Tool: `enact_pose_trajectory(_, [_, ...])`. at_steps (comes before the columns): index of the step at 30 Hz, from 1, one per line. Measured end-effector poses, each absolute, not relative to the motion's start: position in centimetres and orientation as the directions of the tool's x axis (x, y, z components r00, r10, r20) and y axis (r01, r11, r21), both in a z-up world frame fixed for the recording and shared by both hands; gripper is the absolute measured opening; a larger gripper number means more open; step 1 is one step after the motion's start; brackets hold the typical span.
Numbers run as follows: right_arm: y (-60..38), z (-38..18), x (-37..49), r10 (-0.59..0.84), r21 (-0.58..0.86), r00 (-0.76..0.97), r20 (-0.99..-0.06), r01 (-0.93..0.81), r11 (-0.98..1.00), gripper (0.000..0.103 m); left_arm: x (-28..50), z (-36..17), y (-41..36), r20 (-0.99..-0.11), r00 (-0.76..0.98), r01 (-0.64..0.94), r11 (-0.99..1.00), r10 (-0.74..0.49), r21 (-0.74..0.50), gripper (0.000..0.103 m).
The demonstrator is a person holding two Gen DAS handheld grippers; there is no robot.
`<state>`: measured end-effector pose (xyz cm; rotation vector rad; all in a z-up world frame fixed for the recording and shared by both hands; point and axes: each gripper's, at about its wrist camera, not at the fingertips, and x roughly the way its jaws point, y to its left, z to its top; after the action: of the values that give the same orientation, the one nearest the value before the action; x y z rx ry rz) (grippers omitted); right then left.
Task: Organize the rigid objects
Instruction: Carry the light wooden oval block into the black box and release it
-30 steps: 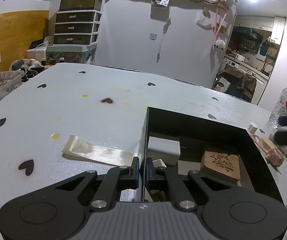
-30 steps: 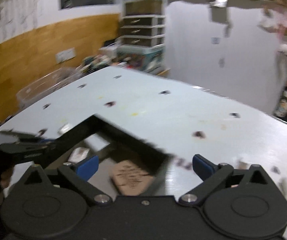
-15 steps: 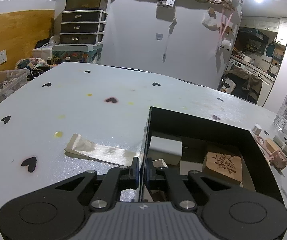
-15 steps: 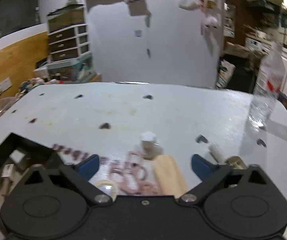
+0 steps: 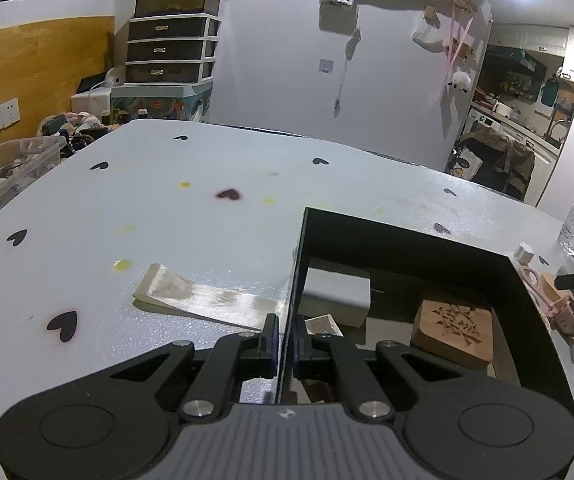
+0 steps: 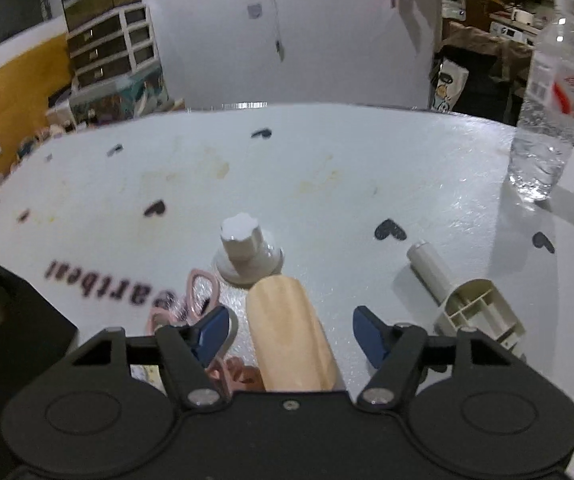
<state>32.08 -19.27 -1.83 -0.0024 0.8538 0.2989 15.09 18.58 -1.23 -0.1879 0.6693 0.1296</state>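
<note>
At the black box on the heart-printed table, we see the left gripper clenched on the box's left wall. Inside the box lie a carved wooden block toward its right side and a white box toward its left. Just right of the box, outside it, the right gripper straddles a wooden cylinder, its jaws just closing but the blue pads not yet touching the wood. Beyond the cylinder stands a small white bottle; pink scissors lie between cylinder and box, and a beige plastic piece lies on the cylinder's far side from the box.
</note>
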Motion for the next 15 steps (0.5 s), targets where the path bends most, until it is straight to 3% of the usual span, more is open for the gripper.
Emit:
enact_pose_trajectory(2, [-18.9, -2.3, 32.5, 0.24, 0.094, 0.601, -0.762, -0.264, 0.96, 0.067, 15.2, -1.2, 18.5, -0.629, 0.775, -0.182, 0.975, 0.064, -0.124, 0.006])
enact_pose_trajectory(6, [-18.8, -2.7, 32.7, 0.247, 0.101, 0.588, -0.771, -0.27, 0.958, 0.043, 15.1, -1.3, 18.6, -0.631, 0.773, -0.184, 0.975, 0.065, -0.124, 0.006])
enact_pose_trajectory(15, [-19.2, -1.6, 31.7, 0.22, 0.064, 0.623, -0.751, -0.264, 0.962, 0.042, 15.1, -1.2, 18.5, -0.63, 0.773, -0.183, 0.975, 0.066, -0.123, 0.006])
